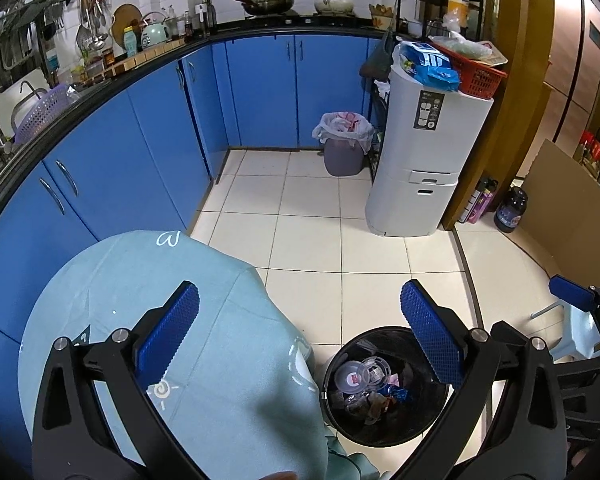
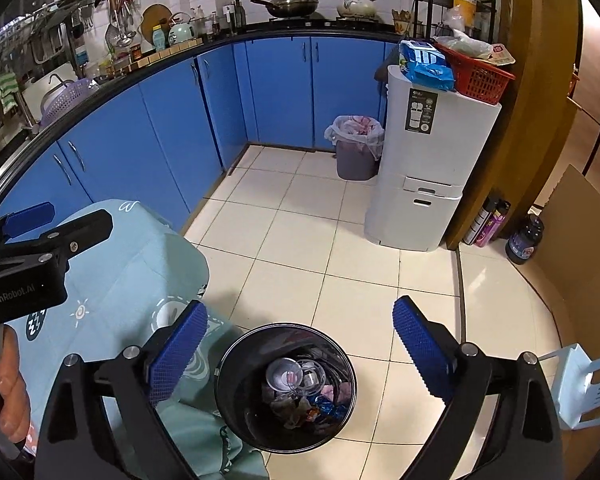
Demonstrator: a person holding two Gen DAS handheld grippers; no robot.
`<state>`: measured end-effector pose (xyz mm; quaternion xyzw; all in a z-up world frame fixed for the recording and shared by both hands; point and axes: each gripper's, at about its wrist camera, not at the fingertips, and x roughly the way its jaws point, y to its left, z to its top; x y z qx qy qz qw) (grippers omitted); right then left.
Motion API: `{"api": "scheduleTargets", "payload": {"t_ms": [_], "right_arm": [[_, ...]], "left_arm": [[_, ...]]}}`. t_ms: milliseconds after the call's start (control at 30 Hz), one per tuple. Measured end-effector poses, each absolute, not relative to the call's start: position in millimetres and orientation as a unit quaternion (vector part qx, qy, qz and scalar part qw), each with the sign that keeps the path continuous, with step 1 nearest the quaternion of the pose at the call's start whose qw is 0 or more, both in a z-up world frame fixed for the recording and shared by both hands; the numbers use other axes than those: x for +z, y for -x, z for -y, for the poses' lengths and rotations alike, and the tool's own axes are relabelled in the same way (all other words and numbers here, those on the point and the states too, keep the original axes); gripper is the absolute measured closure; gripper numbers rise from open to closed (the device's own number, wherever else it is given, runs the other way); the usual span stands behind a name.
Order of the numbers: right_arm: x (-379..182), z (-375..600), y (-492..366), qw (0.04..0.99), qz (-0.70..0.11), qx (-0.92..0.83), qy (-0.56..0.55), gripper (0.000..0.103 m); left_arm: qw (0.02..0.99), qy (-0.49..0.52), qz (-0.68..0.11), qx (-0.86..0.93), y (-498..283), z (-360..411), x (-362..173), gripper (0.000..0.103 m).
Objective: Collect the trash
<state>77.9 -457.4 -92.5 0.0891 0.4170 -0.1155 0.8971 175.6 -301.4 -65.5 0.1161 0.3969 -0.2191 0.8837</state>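
A round black trash bin [image 2: 345, 408] stands on the floor tiles, holding clear plastic lids [image 2: 286, 374] and crumpled wrappers [image 2: 320, 406]. My right gripper [image 2: 300, 344] hangs open right above it, blue pads wide apart and nothing between them. In the left wrist view the same bin [image 1: 332, 408] sits low and right of centre, and my left gripper [image 1: 300, 332] is open and empty over the edge of a round table with a light blue cloth [image 1: 204, 320]. The left gripper's body [image 2: 40, 248] shows at the left edge of the right wrist view, with a hand [image 2: 14, 384] under it.
Blue cabinets [image 2: 160, 128] curve along the left and back. A grey lined bin [image 2: 356, 148] stands in the far corner beside a white appliance [image 2: 424, 160] topped by a red basket [image 2: 480, 76]. Bottles [image 2: 488, 222], cardboard [image 2: 576, 232] and a pale plastic stool [image 2: 580, 384] are at right.
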Motion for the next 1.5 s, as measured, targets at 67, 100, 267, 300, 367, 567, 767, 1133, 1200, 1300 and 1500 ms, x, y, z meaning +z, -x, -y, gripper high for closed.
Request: {"api": "scheduleTargets", "payload": {"t_ms": [67, 100, 267, 300, 367, 567, 767, 1133, 1200, 1300, 1500], "right_arm": [[-92.2, 457.2, -77.9, 0.897, -0.417, -0.115, -0.089, 0.012], [-92.1, 457.2, -77.6, 0.897, -0.417, -0.115, -0.089, 0.012], [-91.9, 456.5, -77.4, 0.898, -0.416, -0.116, -0.089, 0.012], [-91.8, 457.1, -76.9, 0.898, -0.416, -0.115, -0.089, 0.012], [-91.9, 457.0, -76.7, 0.898, -0.416, -0.115, -0.089, 0.012], [-91.1, 456.4, -76.0, 0.898, -0.415, -0.115, -0.087, 0.012], [-89.7, 455.1, -74.5, 0.899, -0.414, -0.116, -0.086, 0.012], [-88.8, 455.2, -73.7, 0.899, -0.413, -0.115, -0.085, 0.012], [-88.4, 455.3, -73.5, 0.899, -0.413, -0.115, -0.085, 0.012], [-88.5, 455.0, -73.6, 0.899, -0.413, -0.115, -0.085, 0.012], [-88.6, 454.8, -73.5, 0.899, -0.413, -0.116, -0.085, 0.012]], "left_arm": [[0.884, -0.116, -0.397, -0.219, -175.3, 301.6, -65.3, 0.004], [0.883, -0.117, -0.397, -0.219, -175.2, 301.7, -65.3, 0.004], [0.884, -0.117, -0.396, -0.22, -173.6, 302.0, -64.1, 0.004], [0.884, -0.117, -0.395, -0.22, -173.2, 301.9, -63.7, 0.004], [0.884, -0.117, -0.395, -0.219, -173.1, 301.9, -63.8, 0.004], [0.886, -0.119, -0.392, -0.218, -171.4, 301.8, -61.3, 0.004], [0.887, -0.118, -0.391, -0.217, -170.7, 301.6, -60.2, 0.004], [0.886, -0.118, -0.391, -0.218, -169.1, 301.4, -58.5, 0.004], [0.887, -0.119, -0.39, -0.218, -169.1, 301.4, -58.1, 0.004], [0.887, -0.119, -0.391, -0.217, -169.0, 301.5, -58.1, 0.004], [0.887, -0.122, -0.388, -0.219, -166.8, 303.2, -57.5, 0.004]]}}
